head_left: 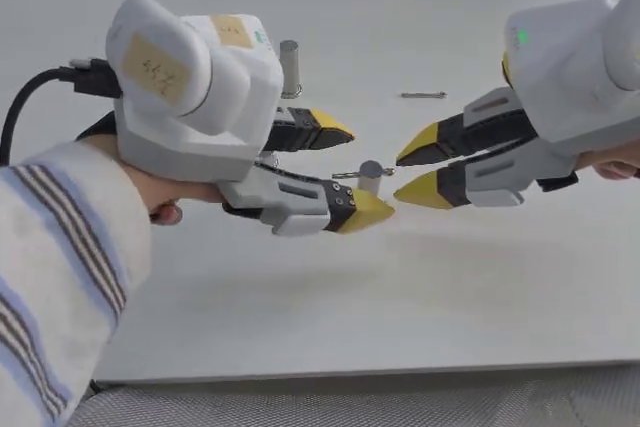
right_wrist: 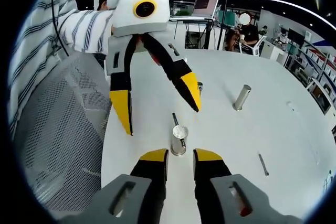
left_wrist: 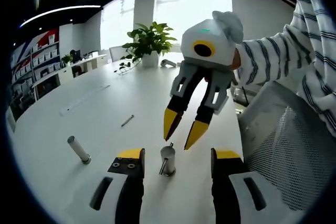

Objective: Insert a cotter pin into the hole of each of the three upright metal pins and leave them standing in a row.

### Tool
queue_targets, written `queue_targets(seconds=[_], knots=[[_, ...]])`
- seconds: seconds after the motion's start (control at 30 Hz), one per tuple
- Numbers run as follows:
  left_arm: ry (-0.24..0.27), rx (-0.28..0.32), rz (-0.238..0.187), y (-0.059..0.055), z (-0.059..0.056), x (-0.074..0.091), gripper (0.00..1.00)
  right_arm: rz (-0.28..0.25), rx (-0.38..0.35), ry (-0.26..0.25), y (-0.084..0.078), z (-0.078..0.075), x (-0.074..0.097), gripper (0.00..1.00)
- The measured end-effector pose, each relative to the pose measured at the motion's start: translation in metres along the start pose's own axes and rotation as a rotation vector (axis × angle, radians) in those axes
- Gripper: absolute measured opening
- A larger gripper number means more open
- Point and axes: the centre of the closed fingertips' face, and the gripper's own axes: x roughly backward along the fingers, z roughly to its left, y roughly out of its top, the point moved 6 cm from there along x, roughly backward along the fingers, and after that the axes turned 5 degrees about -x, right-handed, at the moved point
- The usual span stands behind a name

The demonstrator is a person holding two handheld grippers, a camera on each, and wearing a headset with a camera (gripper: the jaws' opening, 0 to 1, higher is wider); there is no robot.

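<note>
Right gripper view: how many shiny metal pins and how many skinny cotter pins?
Metal pins: 3, the nearest one, a far one, a half-hidden one
Cotter pins: 2, one through the nearest pin, one loose
Total: 5

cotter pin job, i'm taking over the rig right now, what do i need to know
Left gripper: open, jaws either side of the near metal pin, not touching it.
Right gripper: open, holding nothing, tips just short of that pin.
Done: a cotter pin sits through the near pin's hole; the pin stands upright.
Left: the second metal pin stands farther back with no cotter pin visible in it; a loose cotter pin lies on the table. What looks like a third pin is mostly hidden behind the left gripper.
</note>
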Motion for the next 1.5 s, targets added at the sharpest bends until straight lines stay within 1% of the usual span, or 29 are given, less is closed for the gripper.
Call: queue_targets(seconds=[0.1,0.23,0.3,0.33,0.4,0.43,0.47,0.5,0.53,0.57,0.6,0.63,0.7,0.77,0.8,0.83,0.87,0.93,0.97,1.03,1.1,1.17,1.33,1.47,1.5], knots=[[-0.024,0.031,-0.028,-0.003,-0.009,0.009,0.51,0.001,-0.004,-0.001,0.002,0.0,-0.001,0.15],[-0.011,0.045,-0.026,-0.01,-0.015,0.02,0.55,0.001,-0.009,0.004,0.003,0.001,-0.003,0.17],[0.007,0.055,-0.02,-0.015,-0.016,0.025,0.59,0.002,-0.01,0.011,0.004,0.002,-0.004,0.18],[0.037,0.06,-0.022,-0.018,-0.015,0.028,0.62,0.004,-0.009,0.015,0.005,0.002,-0.005,0.18],[0.06,0.09,-0.038,-0.022,-0.016,0.032,0.64,0.008,-0.006,0.02,0.006,0.004,-0.007,0.18],[0.066,0.1,-0.039,-0.023,-0.016,0.032,0.66,0.009,-0.006,0.021,0.006,0.004,-0.008,0.18],[0.077,0.116,-0.037,-0.027,-0.017,0.034,0.68,0.011,-0.003,0.024,0.007,0.005,-0.009,0.18],[0.086,0.115,-0.031,-0.03,-0.017,0.035,0.7,0.013,-0.002,0.025,0.007,0.005,-0.009,0.18],[0.109,0.111,-0.004,-0.035,-0.016,0.038,0.73,0.014,-0.002,0.025,0.008,0.006,-0.01,0.18],[0.126,0.113,0.011,-0.039,-0.015,0.039,0.76,0.014,-0.001,0.025,0.008,0.006,-0.011,0.18],[0.139,0.132,0.025,-0.045,-0.014,0.041,0.79,0.016,-0.001,0.026,0.008,0.006,-0.012,0.18],[0.143,0.148,0.03,-0.048,-0.014,0.043,0.85,0.016,0.0,0.028,0.009,0.007,-0.012,0.18],[0.148,0.155,0.031,-0.052,-0.013,0.046,0.91,0.017,0.0,0.032,0.01,0.007,-0.014,0.18],[0.15,0.163,0.036,-0.055,-0.014,0.049,0.92,0.022,0.002,0.039,0.009,0.007,-0.015,0.18],[0.149,0.169,0.036,-0.056,-0.014,0.05,0.93,0.023,0.003,0.04,0.009,0.007,-0.016,0.18],[0.141,0.185,0.033,-0.057,-0.015,0.051,0.96,0.028,0.006,0.043,0.01,0.007,-0.018,0.17],[0.145,0.194,0.029,-0.058,-0.016,0.051,0.99,0.029,0.007,0.044,0.01,0.007,-0.019,0.17],[0.139,0.2,0.004,-0.057,-0.018,0.053,0.99,0.03,0.008,0.045,0.011,0.007,-0.02,0.17],[0.129,0.209,-0.001,-0.056,-0.019,0.053,0.99,0.03,0.009,0.046,0.011,0.007,-0.021,0.17],[0.131,0.218,-0.009,-0.056,-0.02,0.052,0.99,0.033,0.012,0.045,0.012,0.006,-0.023,0.15],[0.122,0.236,-0.026,-0.055,-0.023,0.052,0.99,0.043,0.023,0.046,0.011,0.004,-0.024,0.13],[0.121,0.241,-0.029,-0.056,-0.024,0.051,0.99,0.05,0.028,0.047,0.011,0.004,-0.025,0.13],[0.12,0.24,0.019,-0.065,-0.027,0.053,0.99,0.058,0.042,0.061,0.011,0.003,-0.026,0.1],[0.116,0.244,0.041,-0.07,-0.029,0.054,0.99,0.058,0.037,0.067,0.01,0.003,-0.027,0.09],[0.117,0.245,0.041,-0.07,-0.029,0.055,0.99,0.056,0.034,0.067,0.01,0.003,-0.027,0.09]])
